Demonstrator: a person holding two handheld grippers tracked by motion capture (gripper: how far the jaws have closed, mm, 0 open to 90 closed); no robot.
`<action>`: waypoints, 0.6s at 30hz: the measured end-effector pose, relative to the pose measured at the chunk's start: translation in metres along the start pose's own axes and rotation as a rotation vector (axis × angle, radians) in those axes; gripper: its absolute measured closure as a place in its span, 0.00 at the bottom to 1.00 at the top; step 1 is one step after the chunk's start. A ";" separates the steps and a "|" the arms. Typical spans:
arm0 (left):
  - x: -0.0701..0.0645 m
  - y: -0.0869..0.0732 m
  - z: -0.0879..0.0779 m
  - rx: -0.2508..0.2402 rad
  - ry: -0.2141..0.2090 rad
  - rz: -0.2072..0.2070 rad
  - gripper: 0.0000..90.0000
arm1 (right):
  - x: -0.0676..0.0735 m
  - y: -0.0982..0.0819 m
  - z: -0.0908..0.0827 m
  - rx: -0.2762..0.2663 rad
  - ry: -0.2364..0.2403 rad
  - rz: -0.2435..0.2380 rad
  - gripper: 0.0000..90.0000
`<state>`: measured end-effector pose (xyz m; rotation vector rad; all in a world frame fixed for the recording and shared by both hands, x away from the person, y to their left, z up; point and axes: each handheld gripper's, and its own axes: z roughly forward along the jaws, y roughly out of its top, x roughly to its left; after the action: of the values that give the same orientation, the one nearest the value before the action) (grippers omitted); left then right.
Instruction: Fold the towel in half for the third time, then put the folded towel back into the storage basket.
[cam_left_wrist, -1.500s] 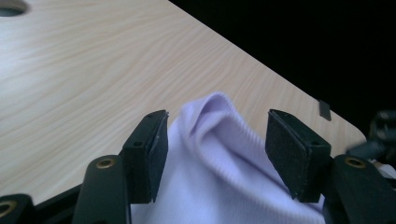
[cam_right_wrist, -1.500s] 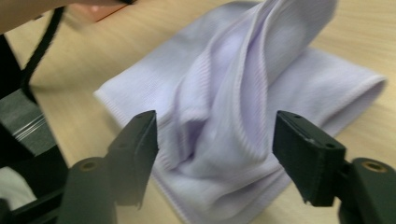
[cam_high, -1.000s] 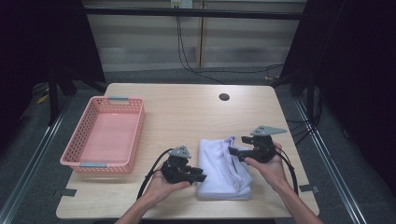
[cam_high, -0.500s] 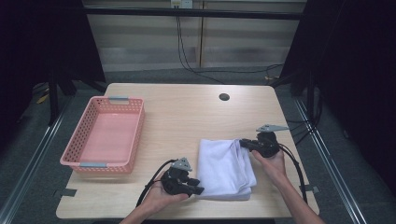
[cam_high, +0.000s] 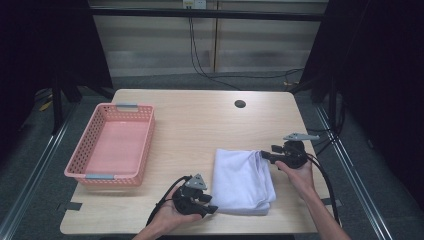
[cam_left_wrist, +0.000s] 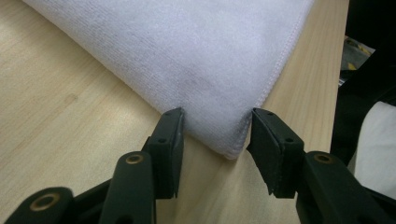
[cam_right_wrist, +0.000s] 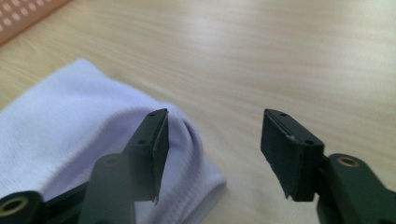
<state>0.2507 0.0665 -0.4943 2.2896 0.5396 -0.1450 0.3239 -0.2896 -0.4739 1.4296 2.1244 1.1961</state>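
Black tongs (cam_left_wrist: 215, 133), soft folded terry towel (cam_left_wrist: 196, 56)

No readable text, label, brand, number or sign anywhere on the visible things.

basket: a pink basket (cam_high: 111, 145) with little holes in its walls sits on the left side of the counter (cam_high: 200, 125).
basket handles: grey, one at the far end, one at the near end.
hole: a small dark round hole (cam_high: 240, 104) in the counter, far right.
cables: black cables (cam_high: 200, 55) hang behind the counter.
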 end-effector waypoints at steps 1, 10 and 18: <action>0.000 0.000 0.000 0.001 0.002 0.000 0.60 | 0.000 0.003 -0.002 -0.023 0.000 -0.001 0.43; -0.001 0.002 0.001 0.015 0.004 0.015 0.58 | 0.018 0.016 0.012 -0.013 0.097 -0.016 0.30; -0.001 0.001 0.001 0.004 0.001 0.008 0.55 | 0.017 0.000 0.026 0.138 0.030 -0.050 0.30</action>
<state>0.2501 0.0642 -0.4940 2.2958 0.5315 -0.1413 0.3332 -0.2621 -0.4865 1.4133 2.2884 1.0779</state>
